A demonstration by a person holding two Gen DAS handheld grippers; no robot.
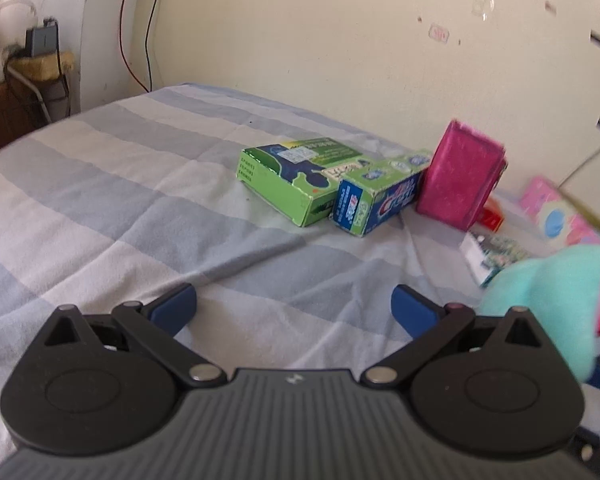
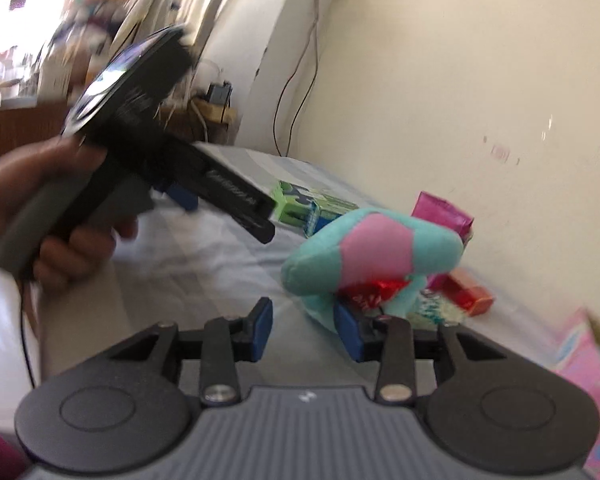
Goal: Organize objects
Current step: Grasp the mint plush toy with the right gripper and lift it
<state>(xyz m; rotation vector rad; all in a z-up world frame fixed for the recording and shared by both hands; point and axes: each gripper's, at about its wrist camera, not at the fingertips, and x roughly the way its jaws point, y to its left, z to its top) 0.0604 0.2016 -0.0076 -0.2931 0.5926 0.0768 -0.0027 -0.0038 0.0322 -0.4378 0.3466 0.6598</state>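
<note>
We hold both grippers above the bed (image 1: 140,184), with the plush toy (image 2: 372,252) as our landmark: it lies on the striped sheet, teal with a pink patch, its long axis running roughly across the right wrist view, something red tucked beneath it. Our right gripper (image 2: 304,332) is the nearer one by far; the toy sits just ahead and a little to the right of its gap, and the right blue pad (image 2: 350,334) appears to touch or nearly touch the toy's underside, though blur keeps us from being sure. Its jaws stand spread, grasping nothing. Our left gripper (image 1: 294,314) hangs left of the toy, jaws wide apart and empty, the toy only at the edge of its view. Beyond the toy, toward the wall, lie the green box (image 1: 288,180), the toothpaste box (image 1: 376,196) and the magenta box (image 1: 458,176), close together. We judge the next move is a short advance rightward to close on the toy.
</note>
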